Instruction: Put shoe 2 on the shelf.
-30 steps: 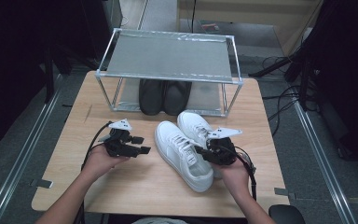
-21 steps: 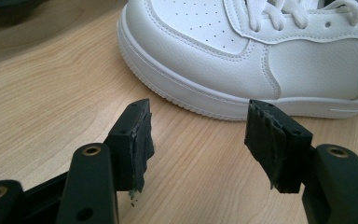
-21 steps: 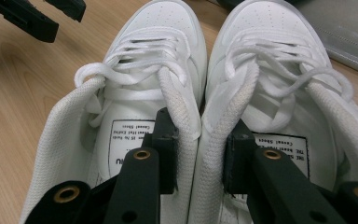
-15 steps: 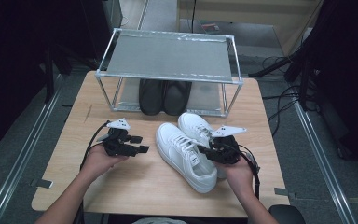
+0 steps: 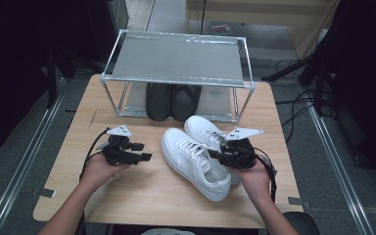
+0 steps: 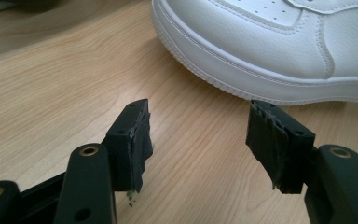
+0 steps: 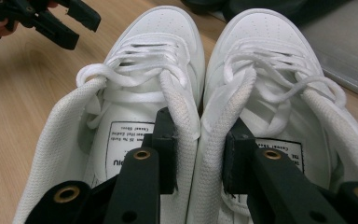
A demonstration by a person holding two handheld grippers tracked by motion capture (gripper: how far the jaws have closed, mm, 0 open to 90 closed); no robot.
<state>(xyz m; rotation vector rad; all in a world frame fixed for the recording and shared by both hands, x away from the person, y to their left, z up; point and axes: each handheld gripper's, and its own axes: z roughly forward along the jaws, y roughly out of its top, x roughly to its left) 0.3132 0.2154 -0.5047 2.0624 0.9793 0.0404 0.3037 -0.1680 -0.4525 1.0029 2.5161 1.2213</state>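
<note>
White leather sneakers [image 5: 198, 157] lie side by side on the wooden surface [image 5: 142, 196] before the metal-mesh shoe rack [image 5: 176, 61]. Our right gripper [image 7: 198, 156] has its fingers clamped on their two inner collars, seemingly to carry both together. Our left gripper [image 6: 198, 137] waits nearby, fingers apart. Since a second ago, little has changed.

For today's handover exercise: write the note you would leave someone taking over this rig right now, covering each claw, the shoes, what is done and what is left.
Right claw: shut on the pair of white sneakers, one jaw inside each shoe, pinching the two inner collars together.
Left claw: open, empty, just above the table beside the sneakers.
Black shoes: on the lower level of the shoe rack.
Done: pair gripped.
Left: probably lift the sneakers onto the rack's bare top shelf.
</note>
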